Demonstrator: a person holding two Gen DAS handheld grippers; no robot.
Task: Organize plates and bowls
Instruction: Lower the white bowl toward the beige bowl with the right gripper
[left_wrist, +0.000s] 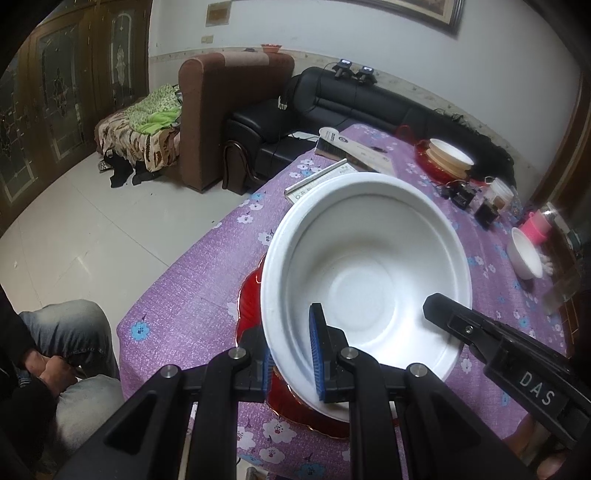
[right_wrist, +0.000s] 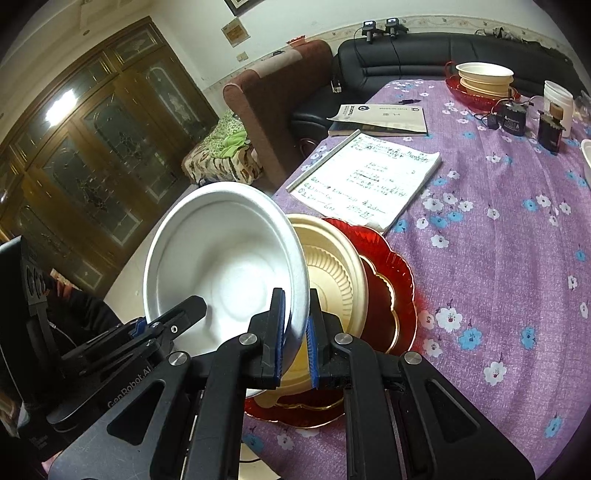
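Two grippers pinched one white bowl by its rim: the left gripper on its near-left edge, the right gripper on its near-right edge, both clamped narrow. That bowl hung tilted above a cream bowl nested on a red plate, just before a notepad on the purple cloth.

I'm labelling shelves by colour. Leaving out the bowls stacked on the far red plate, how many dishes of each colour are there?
Red plates: 2 (near, far)
White bowls: 2 (held, far right)
Cream bowls: 1
Total: 5
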